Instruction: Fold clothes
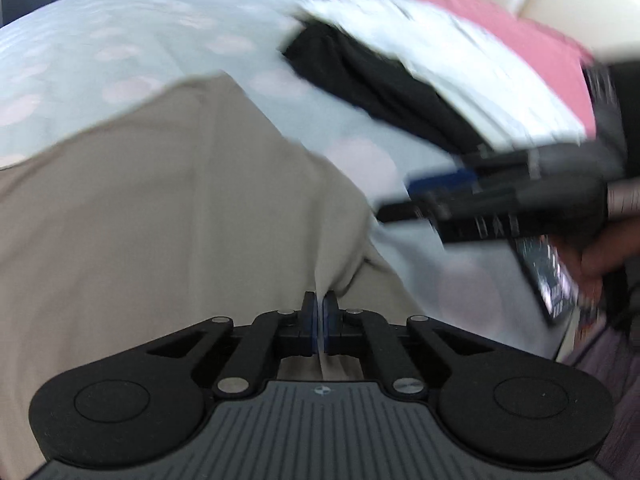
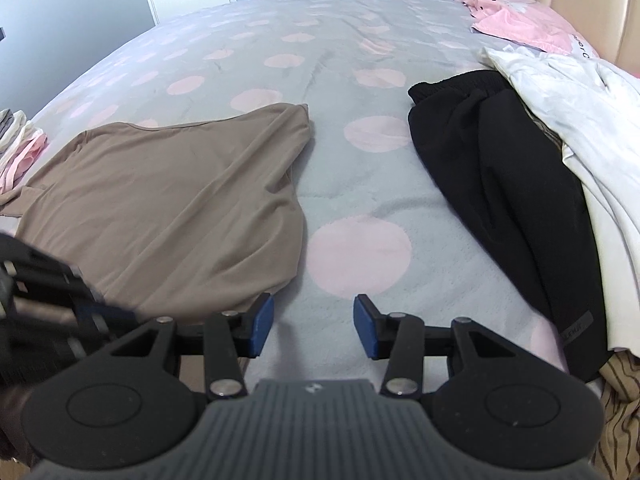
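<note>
Left claw (image 1: 320,322) pinching tan shirt (image 2: 168,200) on pink-dotted grey bedspread (image 2: 360,184); right claw (image 2: 314,330) spread, empty.

Only partial letters "erC" on the pink pillow (image 2: 532,32); nothing else legible

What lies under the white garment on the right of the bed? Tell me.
The black garment runs beneath the white garment, its right edge tucked under it. Bedspread lies below both. How far the black cloth reaches underneath, or whether anything else lies there, is covered.
</note>
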Demonstrator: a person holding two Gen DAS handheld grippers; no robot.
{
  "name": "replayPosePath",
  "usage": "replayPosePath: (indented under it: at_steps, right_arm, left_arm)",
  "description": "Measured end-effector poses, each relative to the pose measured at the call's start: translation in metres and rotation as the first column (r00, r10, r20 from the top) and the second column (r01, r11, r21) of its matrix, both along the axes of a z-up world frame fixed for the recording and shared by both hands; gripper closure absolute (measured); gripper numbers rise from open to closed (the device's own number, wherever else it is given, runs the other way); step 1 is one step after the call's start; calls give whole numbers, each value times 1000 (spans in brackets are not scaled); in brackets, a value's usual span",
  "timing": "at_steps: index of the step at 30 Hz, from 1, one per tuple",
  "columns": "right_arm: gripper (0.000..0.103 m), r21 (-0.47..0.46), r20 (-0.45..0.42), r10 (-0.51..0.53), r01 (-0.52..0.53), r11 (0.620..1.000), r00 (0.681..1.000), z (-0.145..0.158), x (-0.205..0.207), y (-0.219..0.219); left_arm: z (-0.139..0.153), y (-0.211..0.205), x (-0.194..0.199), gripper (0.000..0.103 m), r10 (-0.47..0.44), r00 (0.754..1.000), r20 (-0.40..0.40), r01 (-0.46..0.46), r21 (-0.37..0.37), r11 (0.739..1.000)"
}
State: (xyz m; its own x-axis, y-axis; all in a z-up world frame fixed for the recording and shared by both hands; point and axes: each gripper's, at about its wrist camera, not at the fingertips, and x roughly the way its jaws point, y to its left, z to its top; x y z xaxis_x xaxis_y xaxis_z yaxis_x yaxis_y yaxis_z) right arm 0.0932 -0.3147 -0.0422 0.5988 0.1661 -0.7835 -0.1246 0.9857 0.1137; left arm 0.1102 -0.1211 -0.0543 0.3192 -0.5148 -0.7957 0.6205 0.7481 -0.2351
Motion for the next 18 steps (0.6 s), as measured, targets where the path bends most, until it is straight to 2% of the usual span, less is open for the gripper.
replayPosePath:
  at_steps: [5,9,14,17,18]
  right_arm:
    - [55,43,13,49,-50,998,999,1,0,9]
    - [55,27,32,106,-107,994,994,0,4,26]
    - [55,-18,37,97,-96,995,995,-8,22,40]
    - [63,-12,36,80,-80,997,996,-13,34,41]
    - [76,-14,38,79,-78,997,996,-12,37,41]
  left_arm:
    - [19,23,8,102,91,995,29,-90,-51,995]
    - [34,40,14,102,161,986,48,-156,-92,983]
    - [38,46,15,102,162,986,45,-157,-109,982]
    - [40,47,14,102,157,987,45,-151,-117,982]
    - [41,48,13,102,156,987,45,-150,-118,982]
